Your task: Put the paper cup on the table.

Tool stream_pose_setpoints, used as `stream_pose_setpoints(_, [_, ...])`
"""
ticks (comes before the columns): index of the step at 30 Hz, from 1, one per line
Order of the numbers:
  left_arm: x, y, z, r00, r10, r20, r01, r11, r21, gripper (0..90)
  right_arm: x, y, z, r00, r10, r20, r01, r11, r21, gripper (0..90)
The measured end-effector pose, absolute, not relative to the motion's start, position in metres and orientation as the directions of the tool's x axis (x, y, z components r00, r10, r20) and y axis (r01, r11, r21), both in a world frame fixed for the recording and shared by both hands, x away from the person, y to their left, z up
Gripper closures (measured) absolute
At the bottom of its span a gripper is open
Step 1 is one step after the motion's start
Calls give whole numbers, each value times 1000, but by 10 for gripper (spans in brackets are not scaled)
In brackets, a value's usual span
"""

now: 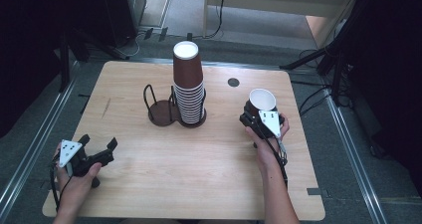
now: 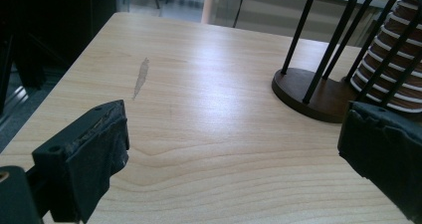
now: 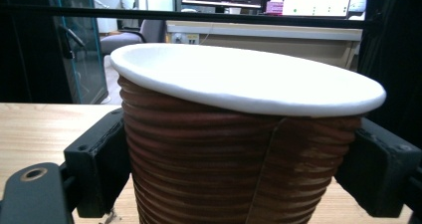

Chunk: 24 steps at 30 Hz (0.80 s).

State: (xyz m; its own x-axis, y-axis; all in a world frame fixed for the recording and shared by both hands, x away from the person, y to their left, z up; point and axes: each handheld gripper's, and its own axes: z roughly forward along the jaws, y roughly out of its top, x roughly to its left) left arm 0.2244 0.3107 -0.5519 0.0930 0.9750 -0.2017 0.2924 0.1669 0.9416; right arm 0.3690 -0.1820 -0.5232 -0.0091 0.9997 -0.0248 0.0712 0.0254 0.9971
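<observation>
Brown paper cup (image 3: 239,149) sits clamped between the right gripper (image 1: 259,115) jaws; left gripper (image 1: 99,145) gapes empty.

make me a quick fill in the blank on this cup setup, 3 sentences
1. The right gripper is shut on a single ____.
2. The left gripper has its jaws ____ and holds nothing.
3. The stack of cups stands in the ____ ring of the two-ring holder, seen from the high view.

Missing words: cup; open; right

Pale wood-grain table (image 1: 149,159) with slight sheen, ribbed brown paper cup (image 3: 239,169) with smooth white rim, black wire holder (image 2: 323,45) on dark wooden base, worn matt jaw pads (image 2: 99,154)
</observation>
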Motion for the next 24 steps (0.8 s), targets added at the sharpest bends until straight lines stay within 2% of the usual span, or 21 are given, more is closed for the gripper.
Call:
stream_pose_setpoints(11, [225, 310, -552, 93, 976, -196, 293, 161, 942, 6, 376, -180, -532, -47, 998, -31, 88, 36, 995, 111])
stream_pose_setpoints(24, [225, 310, -552, 91, 976, -197, 298, 162, 941, 6, 377, -181, -544, -48, 998, -46, 123, 51, 991, 82])
